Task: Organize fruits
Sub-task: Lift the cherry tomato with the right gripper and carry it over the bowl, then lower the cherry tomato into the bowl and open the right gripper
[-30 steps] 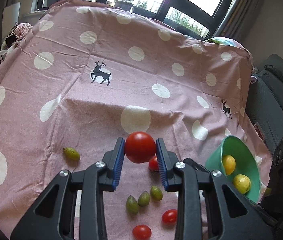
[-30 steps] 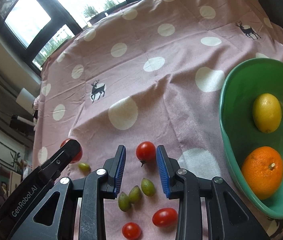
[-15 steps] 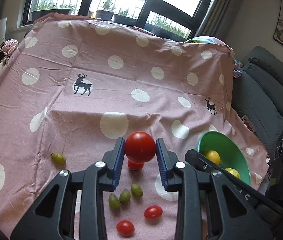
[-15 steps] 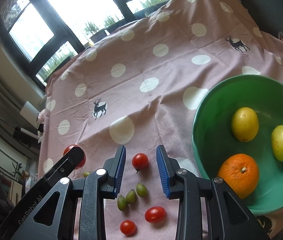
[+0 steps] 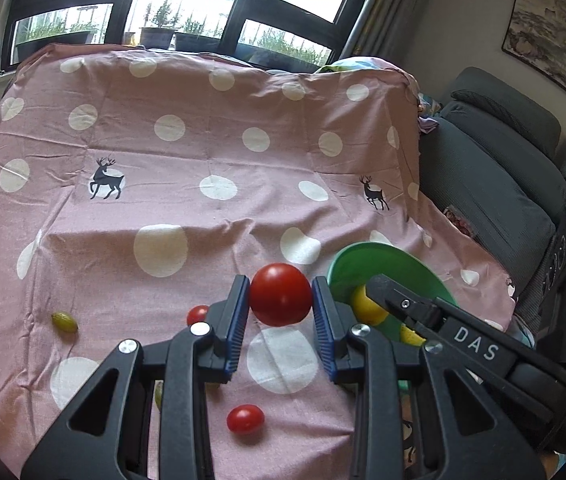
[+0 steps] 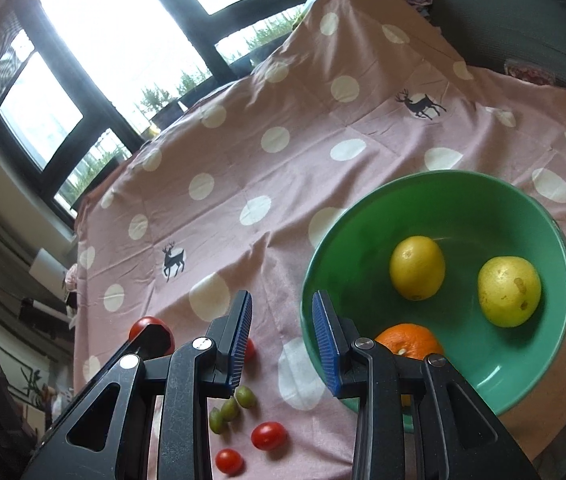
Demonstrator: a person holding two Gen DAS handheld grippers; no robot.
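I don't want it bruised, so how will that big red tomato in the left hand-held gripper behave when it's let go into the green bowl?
The big tomato is round and glossy, so it will probably roll down the green bowl wall toward the lemon. Its skin looks thin; a low release seems safer. The left hand-held gripper holds it by two narrow pads.

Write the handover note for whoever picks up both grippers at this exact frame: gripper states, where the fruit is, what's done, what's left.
Left gripper: shut on the large tomato, held above the cloth near the green bowl.
Right gripper: open, empty, hovering at the bowl's near rim.
Done: lemon, pale yellow fruit and orange are in the bowl.
Left: on the pink cloth, several cherry tomatoes, a cluster of three small green fruits and one lone green fruit.
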